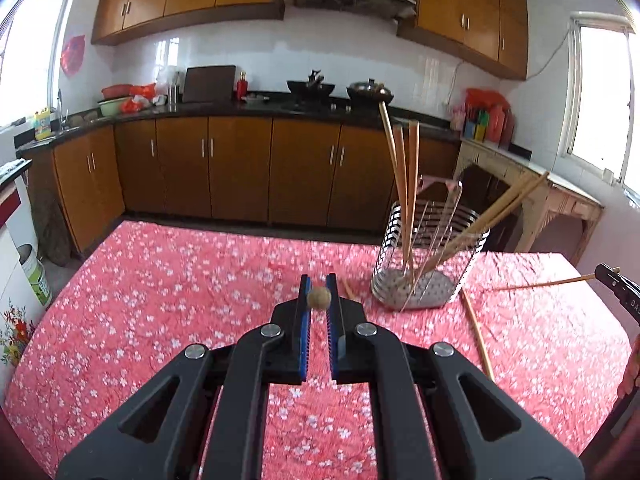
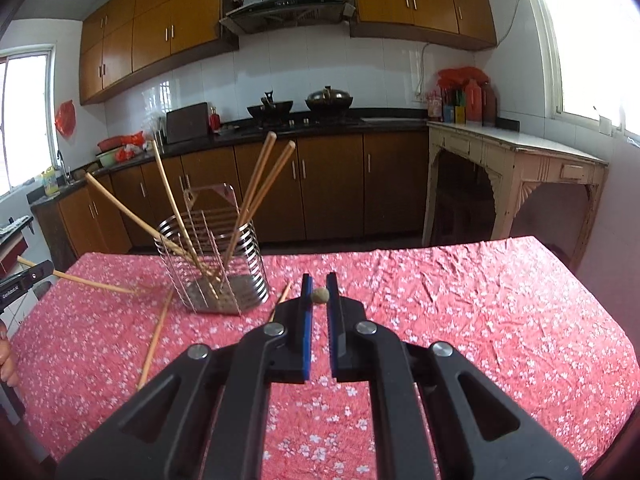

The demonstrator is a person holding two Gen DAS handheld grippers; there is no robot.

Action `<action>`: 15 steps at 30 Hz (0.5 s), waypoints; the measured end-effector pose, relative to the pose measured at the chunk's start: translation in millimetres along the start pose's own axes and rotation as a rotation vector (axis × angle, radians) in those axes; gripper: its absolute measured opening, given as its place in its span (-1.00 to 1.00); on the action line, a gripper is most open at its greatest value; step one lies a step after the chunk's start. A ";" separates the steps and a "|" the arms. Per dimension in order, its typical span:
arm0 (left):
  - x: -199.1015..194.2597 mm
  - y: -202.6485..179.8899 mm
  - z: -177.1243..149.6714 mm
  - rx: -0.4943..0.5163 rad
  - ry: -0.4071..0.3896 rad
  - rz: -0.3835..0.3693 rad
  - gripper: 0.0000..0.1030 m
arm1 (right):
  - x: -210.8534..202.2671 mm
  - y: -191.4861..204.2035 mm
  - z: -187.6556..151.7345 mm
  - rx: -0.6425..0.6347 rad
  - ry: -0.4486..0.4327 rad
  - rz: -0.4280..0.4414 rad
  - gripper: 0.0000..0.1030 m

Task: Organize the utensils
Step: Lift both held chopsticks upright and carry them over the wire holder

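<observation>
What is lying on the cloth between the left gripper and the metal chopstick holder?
A loose chopstick lies there, between the left gripper and the holder, partly hidden behind a finger. The left wrist view shows it.

Left claw (image 1: 319,280): only the round butt of its chopstick (image 1: 319,298) shows between the fingers, and the shaft beyond is hidden behind that end. Just right of the fingers, a loose stick (image 1: 347,288) ducks under the right finger. Far right, the right claw (image 1: 616,286) is sliced off by the frame edge. In the right claw's own view, same story: only the butt shows. Far left of it, the left claw is cut off, and a hand (image 2: 6,356) is barely a sliver.
</observation>
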State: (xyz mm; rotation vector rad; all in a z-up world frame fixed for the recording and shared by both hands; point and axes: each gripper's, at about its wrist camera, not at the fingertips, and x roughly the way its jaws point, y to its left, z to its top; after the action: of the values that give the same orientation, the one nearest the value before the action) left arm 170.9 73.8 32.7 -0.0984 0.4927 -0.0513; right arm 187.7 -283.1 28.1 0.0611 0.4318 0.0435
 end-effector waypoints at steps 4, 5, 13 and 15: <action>-5.4 -0.1 8.5 -0.007 -0.034 -0.005 -0.86 | -6.2 -1.7 12.1 0.017 -0.029 0.024 -0.85; -6.5 0.0 10.2 -0.009 -0.039 -0.007 -0.86 | -7.6 -2.6 15.5 0.024 -0.036 0.031 -0.85; -12.1 -0.6 23.5 -0.018 -0.081 -0.011 -0.87 | -16.7 -13.7 35.3 0.080 -0.071 0.069 -0.85; -11.9 -1.3 24.8 -0.018 -0.087 -0.012 -0.87 | -18.7 -13.7 37.1 0.084 -0.076 0.070 -0.85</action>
State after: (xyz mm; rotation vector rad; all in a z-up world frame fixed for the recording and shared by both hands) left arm 172.1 75.4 60.1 -0.1205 0.4058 -0.0542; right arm 186.7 -299.6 68.6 0.1602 0.3556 0.0919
